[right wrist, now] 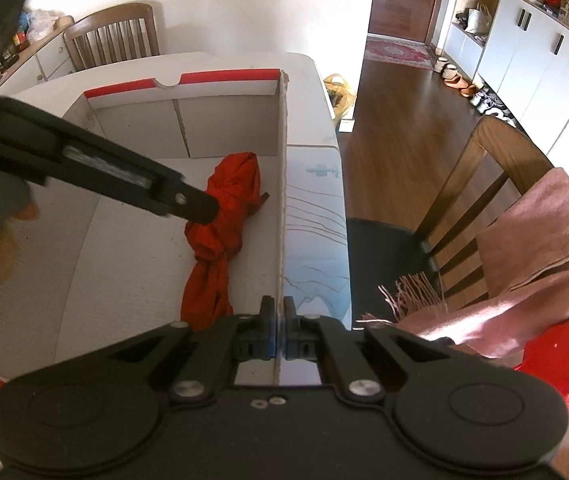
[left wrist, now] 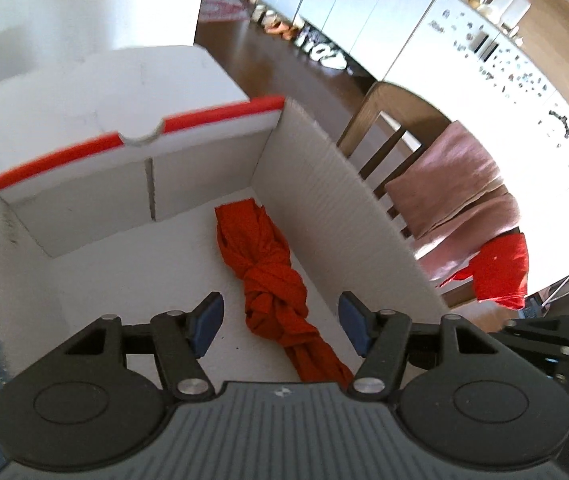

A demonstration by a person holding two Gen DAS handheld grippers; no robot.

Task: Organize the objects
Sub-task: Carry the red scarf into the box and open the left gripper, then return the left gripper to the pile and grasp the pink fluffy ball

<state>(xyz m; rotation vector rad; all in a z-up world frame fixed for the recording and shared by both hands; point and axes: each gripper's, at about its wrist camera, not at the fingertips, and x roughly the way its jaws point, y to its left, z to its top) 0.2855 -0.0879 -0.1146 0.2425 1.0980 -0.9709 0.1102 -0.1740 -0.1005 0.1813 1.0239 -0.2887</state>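
Container: white corrugated cardboard box (right wrist: 284,184) with a red band along the far rim, standing open on a white table (right wrist: 312,80).
Item stowed: knotted red cloth (left wrist: 274,280) lay on the box floor, close beside the right-hand wall, touching neither gripper.
Left gripper (left wrist: 280,322): released; blue pads stood apart above the cloth, nothing between them.
Right gripper (right wrist: 278,322): clenched on the near end of the box's right wall, the cardboard edge pinched between its pads.
Items outstanding: pink fringed scarf (right wrist: 544,248) draped over a wooden chair (right wrist: 480,184); a red garment (right wrist: 556,356) lay beneath it.
Risk, box: the pinched wall could buckle or the box skid if the right hand pulled sideways.
Risk, cloth: the loose tail could catch on the left pads if they dipped again, lifting it back out.
Risk, scarf: its fringe might snag on the chair slats when taken.
Markings: no legible brand or lettering; a small emblem on the left gripper body was unreadable.
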